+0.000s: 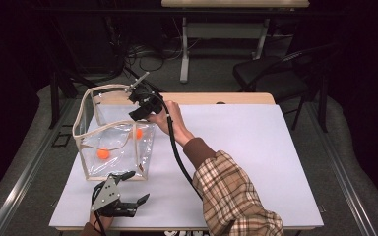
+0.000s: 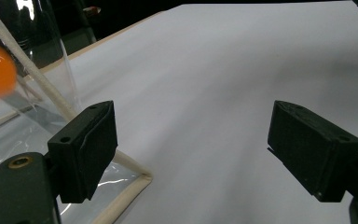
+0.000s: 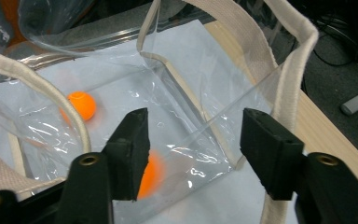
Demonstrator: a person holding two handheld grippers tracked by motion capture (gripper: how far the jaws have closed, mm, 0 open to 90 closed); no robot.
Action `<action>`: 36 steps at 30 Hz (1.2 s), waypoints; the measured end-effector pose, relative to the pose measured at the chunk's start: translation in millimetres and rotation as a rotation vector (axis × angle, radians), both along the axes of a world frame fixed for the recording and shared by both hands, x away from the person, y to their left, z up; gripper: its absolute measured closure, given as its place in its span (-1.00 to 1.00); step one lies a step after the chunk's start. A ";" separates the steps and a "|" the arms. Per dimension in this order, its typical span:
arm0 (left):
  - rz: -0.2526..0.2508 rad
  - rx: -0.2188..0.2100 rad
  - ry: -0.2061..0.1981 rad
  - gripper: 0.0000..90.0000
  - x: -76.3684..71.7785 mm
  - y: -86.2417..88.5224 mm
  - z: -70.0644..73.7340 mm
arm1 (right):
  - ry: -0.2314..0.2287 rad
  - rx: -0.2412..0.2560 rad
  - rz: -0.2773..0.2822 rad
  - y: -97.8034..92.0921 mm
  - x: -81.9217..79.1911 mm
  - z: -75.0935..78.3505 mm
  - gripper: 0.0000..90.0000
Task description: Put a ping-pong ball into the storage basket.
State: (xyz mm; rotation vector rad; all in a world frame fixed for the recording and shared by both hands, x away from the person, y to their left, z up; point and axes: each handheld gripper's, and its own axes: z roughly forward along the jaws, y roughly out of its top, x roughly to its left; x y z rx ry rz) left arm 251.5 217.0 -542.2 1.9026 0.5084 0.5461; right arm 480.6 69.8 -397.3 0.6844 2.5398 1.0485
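Bag (image 1: 113, 132) of clear, glossy plastic, box-shaped and trimmed with cream woven webbing, stands open-topped on the white sheet (image 1: 236, 147) at the table's left. Nearest the person, just short of the bag's near bottom edge, the left gripper (image 1: 128, 189) lies low over the sheet, its two blocky black jaws spread wide and holding nothing; the left gripper view places the bag's webbed corner (image 2: 130, 179) just beside one jaw. Inside the bag, one round orange ball (image 1: 103, 154) rests on the floor towards its near left side. A second orange ball (image 1: 138, 133) shows blurred by the right wall. Beyond, over the bag's far right rim, the right gripper (image 1: 139, 105) is held by a plaid-sleeved arm (image 1: 231, 196), jaws parted wide and empty, pointing down into the opening.
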 end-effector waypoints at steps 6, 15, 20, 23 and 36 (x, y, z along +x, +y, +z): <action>0.001 0.002 -0.002 -0.65 0.0 0.3 0.2 | -0.010 0.034 -0.015 -10.5 -3.7 7.7 -0.27; 0.000 0.002 -0.002 -0.65 0.2 -0.4 0.0 | -0.025 0.071 0.005 -32.7 -13.5 16.0 -0.43; 0.001 0.002 -0.002 -0.65 0.2 -0.3 0.0 | -0.026 0.087 0.006 -44.0 -17.9 17.6 -0.56; 0.001 0.005 0.000 -0.65 0.2 -0.1 0.2 | -0.029 0.089 -0.001 -49.8 -20.6 17.3 -0.65; 0.001 0.004 -0.001 -0.65 0.6 -0.2 0.2 | -0.045 0.089 -0.005 -74.9 -31.7 13.7 -0.73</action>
